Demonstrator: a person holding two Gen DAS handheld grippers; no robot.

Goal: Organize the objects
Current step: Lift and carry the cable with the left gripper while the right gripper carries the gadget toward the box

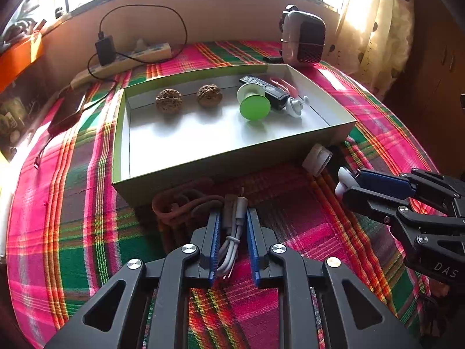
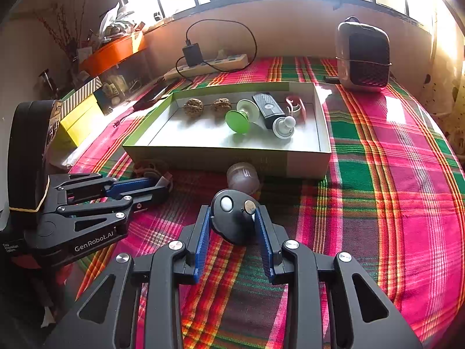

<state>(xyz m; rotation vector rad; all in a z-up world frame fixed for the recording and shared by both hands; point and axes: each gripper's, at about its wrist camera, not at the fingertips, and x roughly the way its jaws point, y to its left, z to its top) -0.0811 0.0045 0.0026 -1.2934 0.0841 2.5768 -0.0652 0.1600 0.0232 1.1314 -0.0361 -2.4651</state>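
Note:
My left gripper point(image 1: 234, 213) is shut on a bundled white cable point(image 1: 231, 241) lying on the plaid cloth just in front of the open cardboard box point(image 1: 203, 171). A coil of brown cord point(image 1: 180, 203) lies by its left finger. My right gripper point(image 2: 233, 209) is shut on a black round gadget point(image 2: 232, 224) with a white ball and a metal knob. In the left wrist view the right gripper point(image 1: 350, 184) sits to the right. The box point(image 2: 232, 160) holds two walnuts point(image 2: 193, 107), a green suction cup point(image 2: 238, 120), a black remote point(image 2: 267, 107) and a pink clip point(image 2: 295, 103).
A small clear jar point(image 2: 243, 177) lies on its side against the box's front wall. A power strip with a charger point(image 1: 130, 55) and a small heater point(image 1: 303, 39) stand at the back by the window. A dark phone point(image 1: 68, 110) lies left of the box. Yellow boxes point(image 2: 78, 119) stand at the far left.

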